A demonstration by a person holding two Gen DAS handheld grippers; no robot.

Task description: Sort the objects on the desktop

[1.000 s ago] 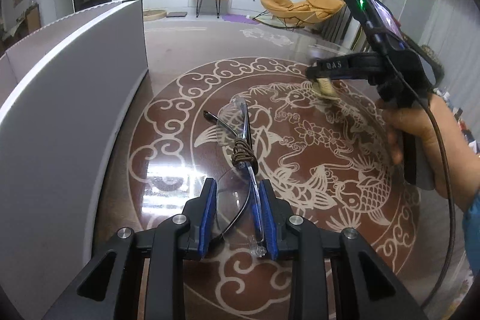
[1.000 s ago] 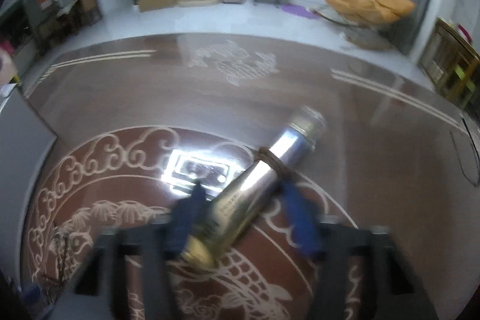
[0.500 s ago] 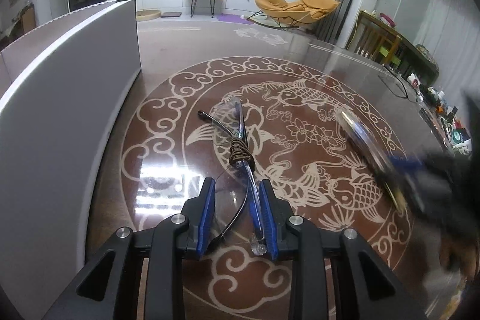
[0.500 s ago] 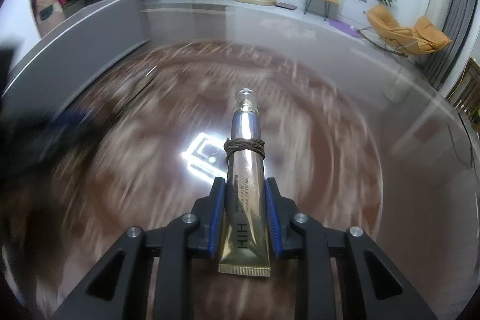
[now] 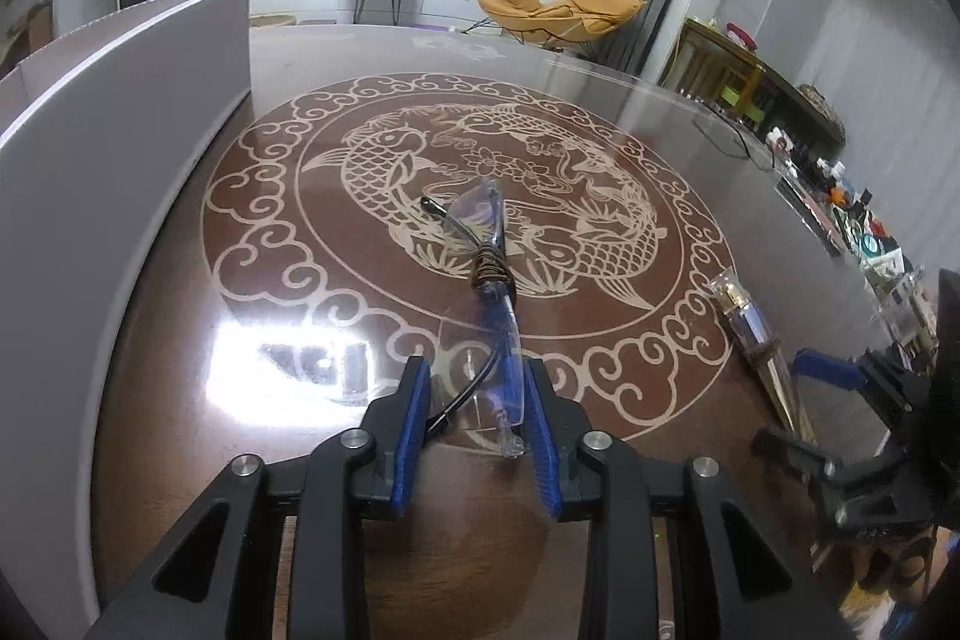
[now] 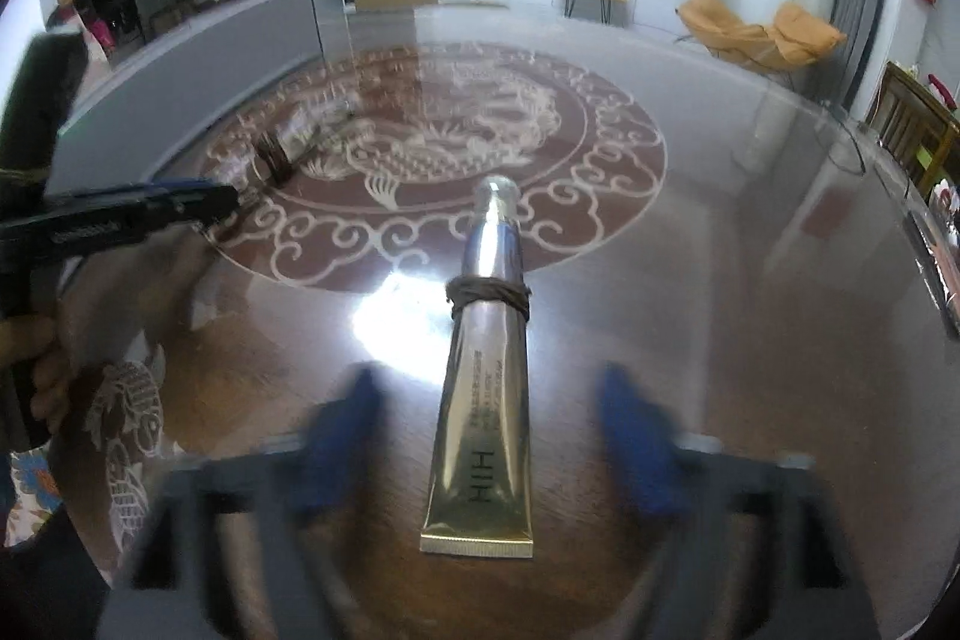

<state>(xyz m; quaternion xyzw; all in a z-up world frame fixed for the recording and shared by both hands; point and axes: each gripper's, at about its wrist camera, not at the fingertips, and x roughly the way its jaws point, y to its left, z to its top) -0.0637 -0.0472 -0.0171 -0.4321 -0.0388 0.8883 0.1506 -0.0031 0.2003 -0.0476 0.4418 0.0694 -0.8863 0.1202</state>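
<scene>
On the glossy desk with its fish medallion, the left gripper is opening, its blue pads just beside the near end of the folded clear glasses, which lie between them, bound with a brown band. Near the right edge, the right gripper is opening wide; the gold tube lies flat between its blurred pads, untouched, cap pointing far.
</scene>
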